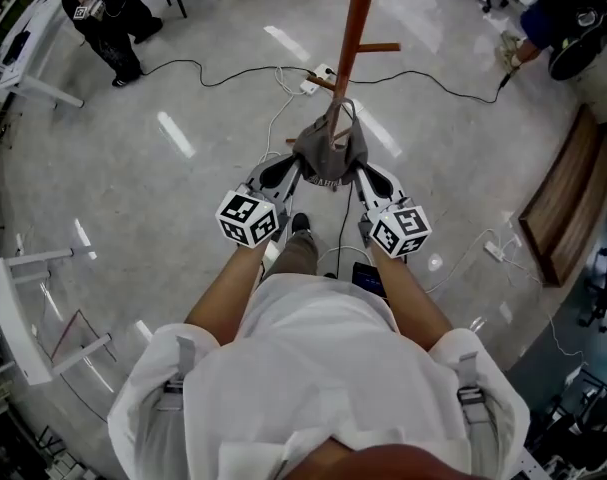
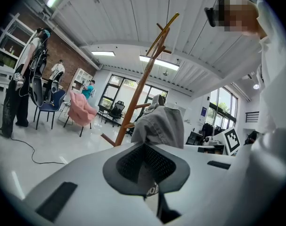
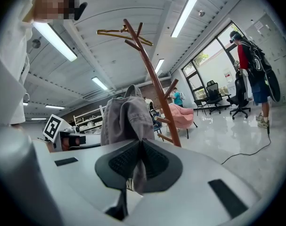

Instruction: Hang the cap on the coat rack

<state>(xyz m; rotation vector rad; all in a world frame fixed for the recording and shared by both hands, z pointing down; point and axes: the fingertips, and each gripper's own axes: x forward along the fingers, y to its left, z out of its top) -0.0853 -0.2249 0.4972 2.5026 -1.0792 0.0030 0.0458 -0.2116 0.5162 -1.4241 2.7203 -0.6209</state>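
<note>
Pink chair (image 2: 81, 110), wooden board (image 1: 564, 206), perhaps shelving (image 1: 15, 320)

The rack (image 1: 358, 18) was smooth reddish-brown wood with a slight sheen, and the floor (image 1: 183, 118) round it was hard and glossy, streaked with reflected light. Against the rack, the cap (image 1: 329, 156) was soft, matt grey cloth, creased and stitched along its seams. On either side of the rack, the left gripper (image 2: 147, 166) and right gripper (image 3: 140, 164) had smooth, matt pale-grey plastic shells and black pads (image 3: 119, 161) with a fine, rough, mesh-like grain.
</note>
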